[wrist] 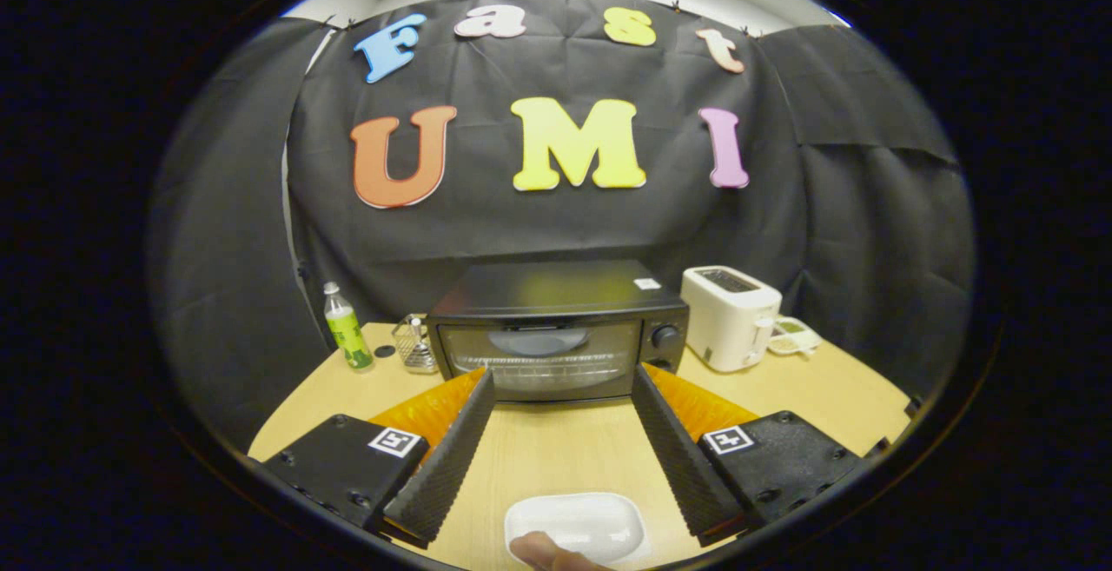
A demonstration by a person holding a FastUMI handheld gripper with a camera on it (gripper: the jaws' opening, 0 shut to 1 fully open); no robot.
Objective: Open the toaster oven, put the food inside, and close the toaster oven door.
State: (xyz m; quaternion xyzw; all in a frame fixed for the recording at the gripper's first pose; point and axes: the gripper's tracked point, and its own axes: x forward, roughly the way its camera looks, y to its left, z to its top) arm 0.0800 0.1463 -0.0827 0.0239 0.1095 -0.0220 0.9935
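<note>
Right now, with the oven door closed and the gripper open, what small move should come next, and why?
Probably move the gripper forward and up to the top edge of the toaster oven door. The door is shut, the fingers stand apart with nothing between them, and the white dish waits on the table below them. The food cannot go in until the door opens.

My one fisheye camera rode just behind my spread fingers (486, 388), looking forward and slightly down along them across the wooden table (556, 449) toward the closed toaster oven (556, 332), which stood near, just beyond my fingertips.
</note>
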